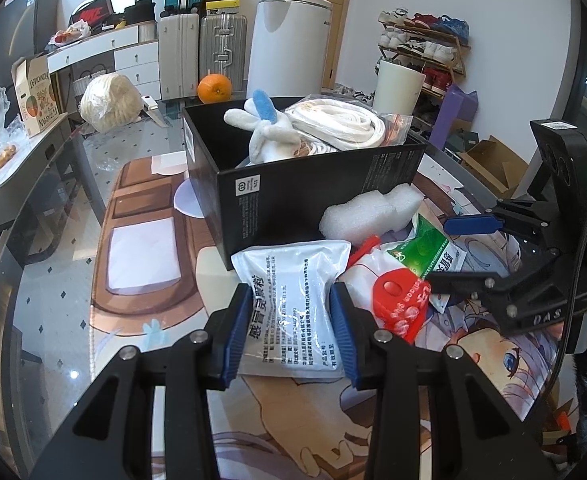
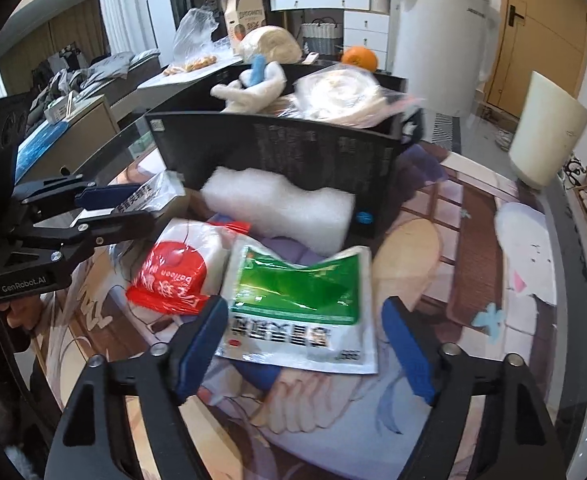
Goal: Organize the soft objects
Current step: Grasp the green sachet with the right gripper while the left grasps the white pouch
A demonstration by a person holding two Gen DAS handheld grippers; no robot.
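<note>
My left gripper (image 1: 290,330) is shut on a white packet with black print (image 1: 293,300), squeezing its middle in front of the black box (image 1: 305,196). The box holds a white plush toy (image 1: 267,132) and a bagged white rope coil (image 1: 337,122). My right gripper (image 2: 305,344) is open around a green and white packet (image 2: 299,308) lying on the mat, its pads not touching it. A red and white balloon bag (image 2: 173,276) lies just left of it. White foam (image 2: 281,210) leans against the box (image 2: 293,152). The left gripper also shows in the right wrist view (image 2: 105,210).
An orange (image 1: 214,88) and a wrapped ball of twine (image 1: 109,102) sit on the glass table behind the box. A white bin (image 1: 397,86) stands at the right of the box. A printed mat (image 1: 141,248) covers the table. Suitcases, drawers and a shoe rack line the room.
</note>
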